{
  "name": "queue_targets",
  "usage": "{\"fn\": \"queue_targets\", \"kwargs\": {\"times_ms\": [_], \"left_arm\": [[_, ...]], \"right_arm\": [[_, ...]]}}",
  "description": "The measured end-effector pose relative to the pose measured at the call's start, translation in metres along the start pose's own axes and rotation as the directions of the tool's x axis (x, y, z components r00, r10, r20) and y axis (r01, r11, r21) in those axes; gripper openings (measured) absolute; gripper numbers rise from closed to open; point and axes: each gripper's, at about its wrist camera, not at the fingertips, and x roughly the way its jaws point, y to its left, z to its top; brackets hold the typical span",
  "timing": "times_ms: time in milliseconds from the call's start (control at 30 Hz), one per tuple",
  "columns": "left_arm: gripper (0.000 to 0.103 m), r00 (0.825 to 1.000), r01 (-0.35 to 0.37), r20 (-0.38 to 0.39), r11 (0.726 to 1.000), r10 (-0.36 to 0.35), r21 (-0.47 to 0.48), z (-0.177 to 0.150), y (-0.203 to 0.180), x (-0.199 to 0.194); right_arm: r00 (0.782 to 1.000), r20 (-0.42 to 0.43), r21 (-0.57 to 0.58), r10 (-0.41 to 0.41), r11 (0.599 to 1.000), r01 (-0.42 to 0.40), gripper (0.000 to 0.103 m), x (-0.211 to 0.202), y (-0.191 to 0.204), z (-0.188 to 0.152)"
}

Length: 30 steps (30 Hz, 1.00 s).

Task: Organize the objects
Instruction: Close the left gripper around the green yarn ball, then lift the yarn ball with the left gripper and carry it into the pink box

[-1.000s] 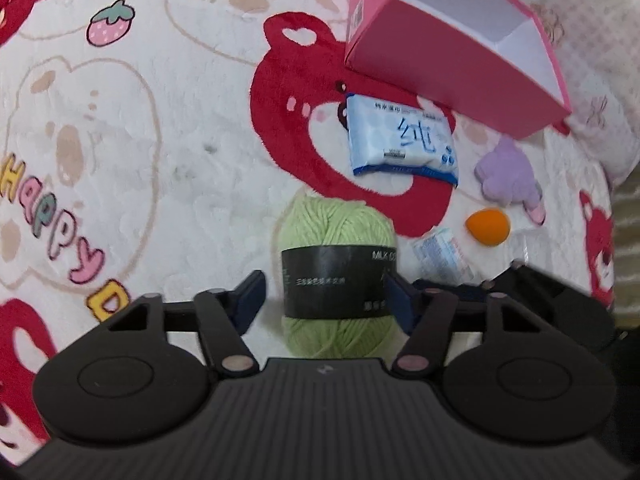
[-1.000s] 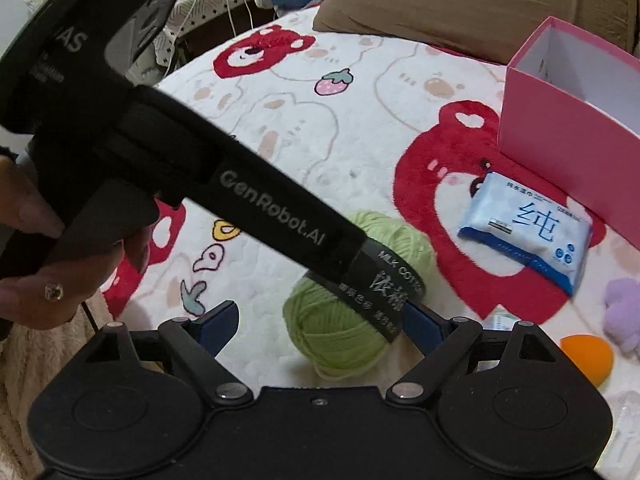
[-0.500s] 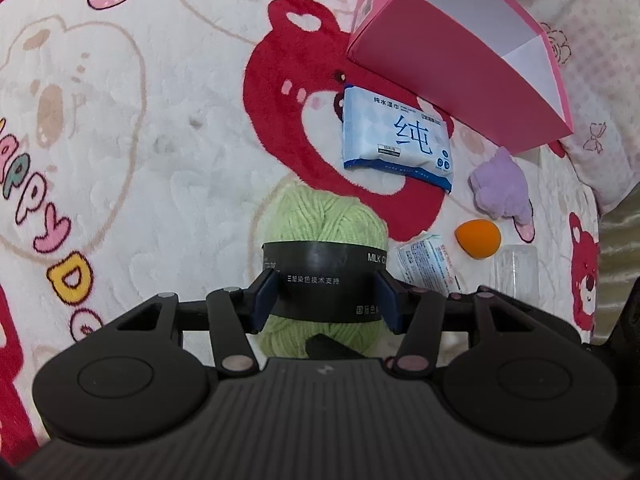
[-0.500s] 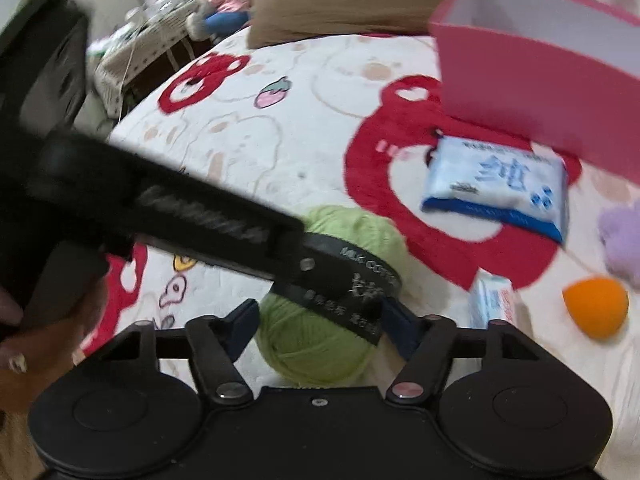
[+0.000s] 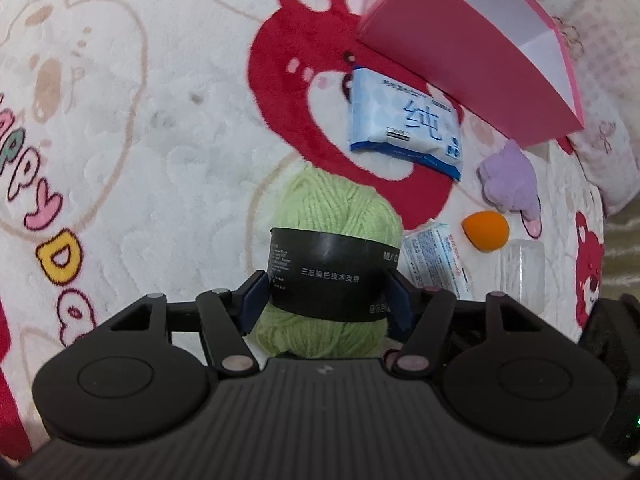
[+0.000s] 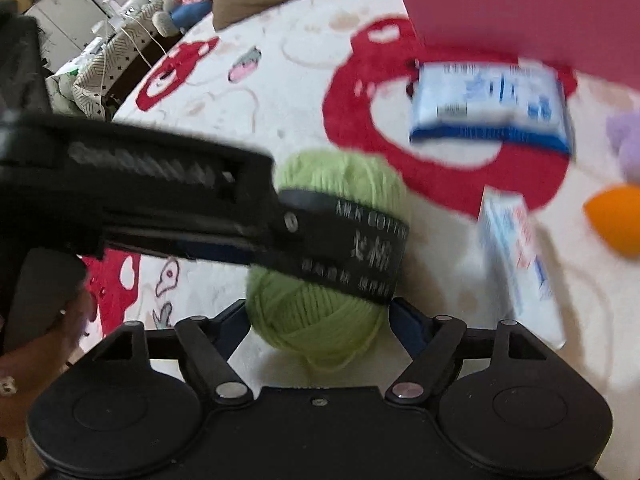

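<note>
While the left gripper (image 5: 326, 300) clamps its blue pads on the black band of the green yarn ball (image 5: 336, 216) near the blanket's (image 5: 160, 140) front edge, the right gripper (image 6: 318, 324) stands wide open around that ball. Farther right lie a wipes pack (image 5: 404, 124), pink box (image 5: 472, 52) and orange sponge (image 5: 485, 229).

Matte black plastic left gripper (image 5: 326, 300) with navy-blue padded fingers (image 5: 253, 300), ribbed housing, round silver pivot screws; right gripper (image 6: 318, 322) alike.
</note>
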Motion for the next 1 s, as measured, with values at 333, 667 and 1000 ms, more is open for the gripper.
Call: {"fn": "queue_targets", "kwargs": {"times_ms": [333, 667, 1000], "left_arm": [[0.049, 0.998, 0.024, 0.056, 1.000, -0.025, 0.009, -0.009, -0.008, -0.008], [0.049, 0.987, 0.050, 0.152, 0.996, -0.061, 0.073, -0.016, -0.024, -0.029], [0.049, 0.958, 0.139, 0.235, 0.983, -0.165, 0.124, -0.014, -0.049, -0.046]], "right_arm": [[0.999, 0.032, -0.086, -0.020, 0.996, 0.022, 0.054, -0.005, 0.008, -0.009], [0.993, 0.118, -0.167, -0.026, 0.985, 0.046, 0.050, -0.026, 0.016, -0.010], [0.976, 0.200, -0.257, -0.081, 0.957, 0.132, 0.050, -0.063, 0.010, 0.001]]}}
